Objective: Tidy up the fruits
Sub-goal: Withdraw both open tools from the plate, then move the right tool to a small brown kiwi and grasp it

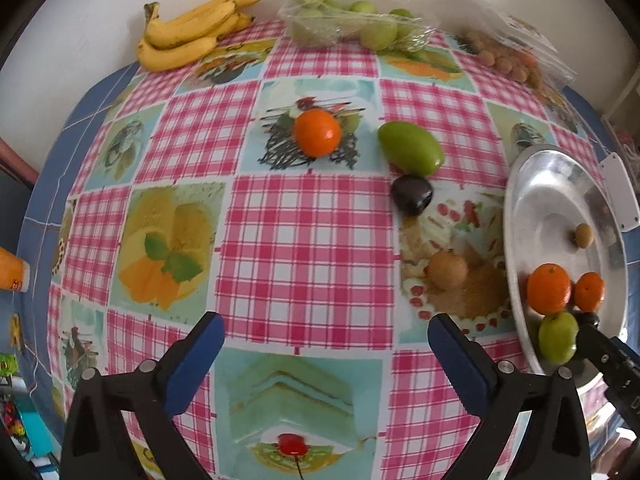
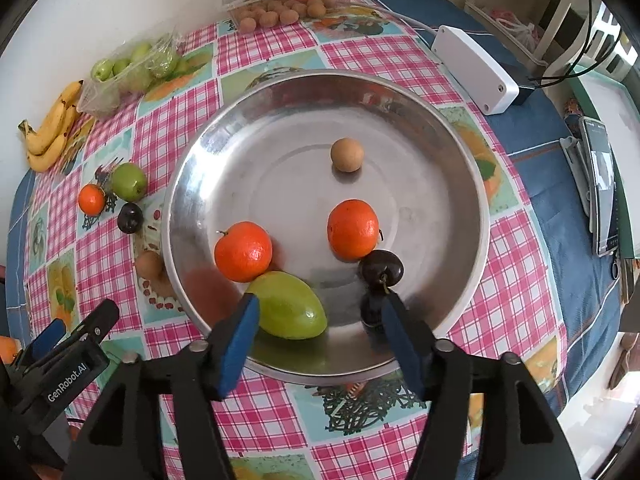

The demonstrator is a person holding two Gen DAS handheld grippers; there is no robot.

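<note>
Sorting fruit into metal bowl (image 2: pixel 192 184) | right gripper (image 2: pixel 316 312) parted above bowl, nothing held, cherry (image 2: pixel 380 266) lying just beside its right finger | left gripper (image 1: pixel 324 336) spread wide, empty, over tablecloth (image 1: pixel 304 224) | orange (image 1: pixel 317 133), green fruit (image 1: pixel 412 153) left outside, judged next.

Both wrist views downward, sharing metal tray (image 1: pixel 520 216).
</note>
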